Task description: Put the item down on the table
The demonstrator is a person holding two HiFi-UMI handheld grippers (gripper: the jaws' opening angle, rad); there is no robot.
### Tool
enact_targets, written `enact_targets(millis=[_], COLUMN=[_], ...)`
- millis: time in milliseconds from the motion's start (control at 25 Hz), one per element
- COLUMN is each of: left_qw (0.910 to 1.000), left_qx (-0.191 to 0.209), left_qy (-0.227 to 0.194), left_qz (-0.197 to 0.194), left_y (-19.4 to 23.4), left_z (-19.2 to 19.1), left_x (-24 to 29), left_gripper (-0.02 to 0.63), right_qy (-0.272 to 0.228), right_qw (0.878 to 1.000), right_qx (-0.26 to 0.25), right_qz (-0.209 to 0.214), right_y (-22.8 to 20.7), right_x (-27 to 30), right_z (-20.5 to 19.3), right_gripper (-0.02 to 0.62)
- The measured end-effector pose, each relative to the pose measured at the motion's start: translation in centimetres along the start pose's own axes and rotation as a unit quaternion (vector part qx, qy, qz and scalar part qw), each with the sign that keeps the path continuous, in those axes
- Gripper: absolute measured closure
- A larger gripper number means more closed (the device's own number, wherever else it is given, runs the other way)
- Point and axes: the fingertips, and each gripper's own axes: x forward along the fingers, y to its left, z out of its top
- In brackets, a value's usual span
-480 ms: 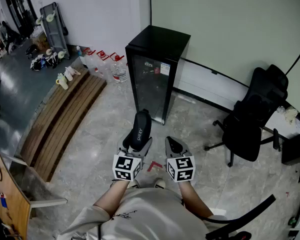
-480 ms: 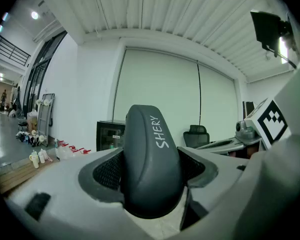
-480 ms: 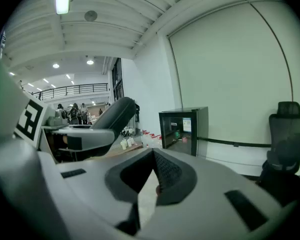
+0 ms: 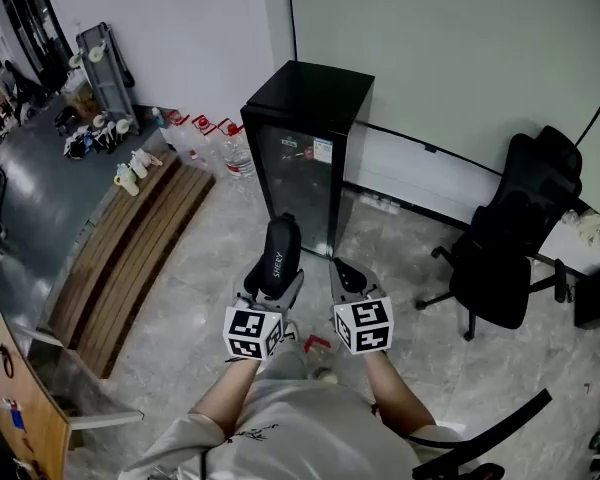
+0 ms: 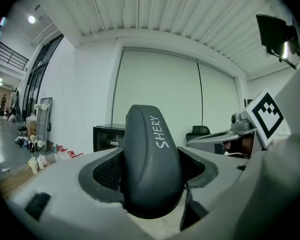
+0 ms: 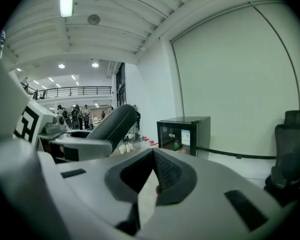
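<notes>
A dark grey padded item point(image 4: 279, 253) with "SHERY" printed on it stands upright between the jaws of my left gripper point(image 4: 274, 286), which is shut on it. In the left gripper view the item point(image 5: 150, 164) fills the middle, with both mesh pads pressed against its sides. My right gripper point(image 4: 346, 274) hangs beside it at the same height, shut, with nothing between its pads point(image 6: 162, 171). The right gripper view shows the held item point(image 6: 112, 124) off to the left. Both grippers are held in the air over the floor, close to the person's body.
A black glass-door mini fridge point(image 4: 305, 148) stands straight ahead against the wall. A black office chair point(image 4: 520, 238) is at the right, near a white table edge point(image 4: 585, 248). A low wooden platform point(image 4: 130, 248) with bottles point(image 4: 128, 176) runs along the left.
The head view has shifted slightly, so the fridge and chair sit a little differently in the picture. The right gripper has risen a little. The left gripper still holds the item.
</notes>
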Motion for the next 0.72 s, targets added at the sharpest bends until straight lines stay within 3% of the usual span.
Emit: enact_targets(millis=[320, 720], left_qw=[0.9997, 0.9982], left_qx=[-0.003, 0.013], left_qy=[0.001, -0.001], left_qz=[-0.024, -0.059], left_y=[5.6, 16.5], left_z=[0.9, 6.5], left_x=[10.4, 23.0], left_gripper=[0.262, 0.262], right_qy=[0.006, -0.022], right_qw=[1.000, 0.998], right_qx=[-0.007, -0.013], right_qz=[-0.019, -0.059], right_y=[-4.8, -10.0], right_x=[9.9, 24.1], right_z=[2.3, 10.7], right_gripper=[0.594, 0.594])
